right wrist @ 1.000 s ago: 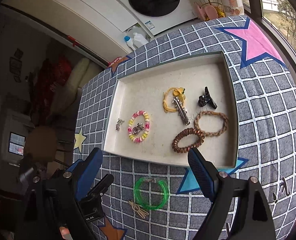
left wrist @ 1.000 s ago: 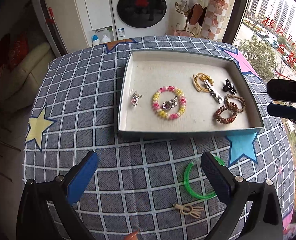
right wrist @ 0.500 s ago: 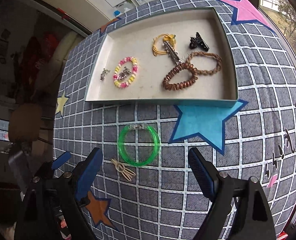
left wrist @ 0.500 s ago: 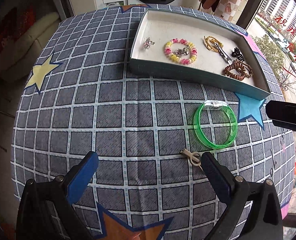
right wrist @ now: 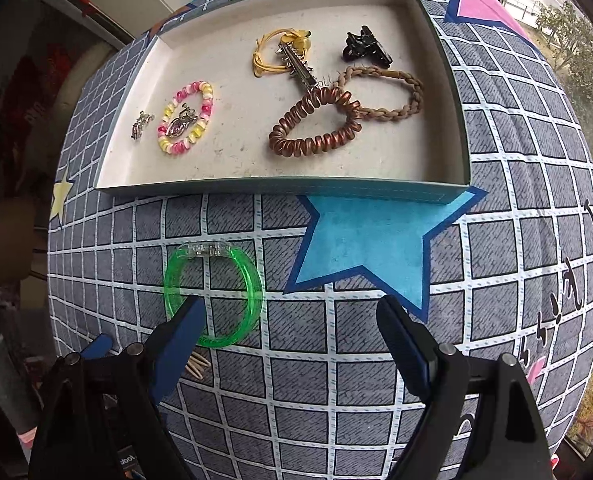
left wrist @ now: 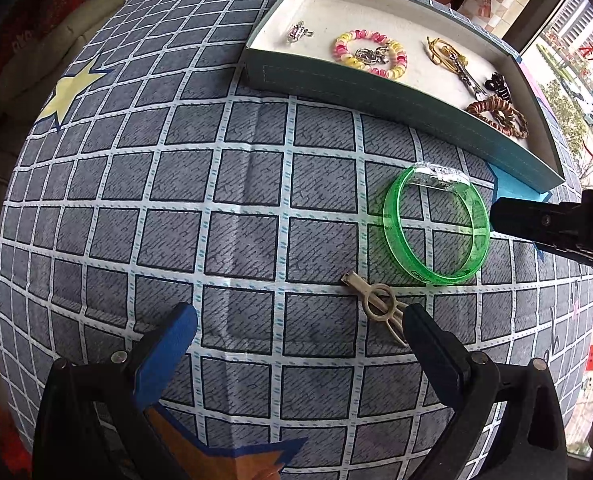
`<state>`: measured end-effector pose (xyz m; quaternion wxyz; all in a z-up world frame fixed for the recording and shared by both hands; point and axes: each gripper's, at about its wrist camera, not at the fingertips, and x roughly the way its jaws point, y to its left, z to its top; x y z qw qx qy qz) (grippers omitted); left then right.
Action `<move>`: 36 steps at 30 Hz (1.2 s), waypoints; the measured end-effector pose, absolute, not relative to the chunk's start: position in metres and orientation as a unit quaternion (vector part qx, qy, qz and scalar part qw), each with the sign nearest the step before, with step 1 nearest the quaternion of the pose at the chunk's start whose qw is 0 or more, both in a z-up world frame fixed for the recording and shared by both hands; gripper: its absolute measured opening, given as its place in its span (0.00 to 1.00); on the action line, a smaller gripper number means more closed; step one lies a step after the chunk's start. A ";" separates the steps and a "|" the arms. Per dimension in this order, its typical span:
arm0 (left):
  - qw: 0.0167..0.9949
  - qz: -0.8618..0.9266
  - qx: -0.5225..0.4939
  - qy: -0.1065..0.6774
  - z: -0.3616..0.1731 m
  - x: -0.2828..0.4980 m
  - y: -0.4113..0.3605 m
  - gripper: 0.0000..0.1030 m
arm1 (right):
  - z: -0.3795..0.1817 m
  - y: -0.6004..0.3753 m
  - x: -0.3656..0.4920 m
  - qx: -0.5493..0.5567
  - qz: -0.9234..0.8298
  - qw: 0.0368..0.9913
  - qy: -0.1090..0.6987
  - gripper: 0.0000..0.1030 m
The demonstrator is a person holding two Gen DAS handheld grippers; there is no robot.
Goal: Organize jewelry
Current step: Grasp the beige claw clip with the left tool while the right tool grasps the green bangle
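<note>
The green bangle (right wrist: 213, 295) lay on the surface (right wrist: 336, 360), just before the tray (right wrist: 280, 188). My right hand-held gripper (right wrist: 292, 320) stood wide open, holding nothing, its left finger over the bangle. My left hand-held gripper (left wrist: 296, 328) was wide open too, empty, beside a beige hair clip (left wrist: 378, 304).

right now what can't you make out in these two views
- Beige hair clip: right wrist view, mostly hidden behind the right gripper's blue finger.
- Green bangle: same view, its near-left rim covered by that finger.
- Small silver charm in the tray: left wrist view, too small to identify.
</note>
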<state>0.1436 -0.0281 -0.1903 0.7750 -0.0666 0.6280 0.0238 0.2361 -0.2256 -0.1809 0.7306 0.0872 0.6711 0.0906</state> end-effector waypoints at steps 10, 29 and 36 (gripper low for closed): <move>0.776 0.034 -0.063 0.627 -0.200 0.150 -0.044 1.00 | -0.195 -0.195 0.245 -0.013 0.081 0.737 0.670 0.77; 0.765 0.068 -0.078 0.636 -0.191 0.176 -0.058 0.95 | -0.191 -0.216 0.234 -0.045 0.070 0.754 0.652 0.09; 0.778 0.030 -0.046 0.626 -0.171 0.176 -0.096 0.35 | -0.191 -0.222 0.229 -0.041 0.070 0.754 0.651 0.09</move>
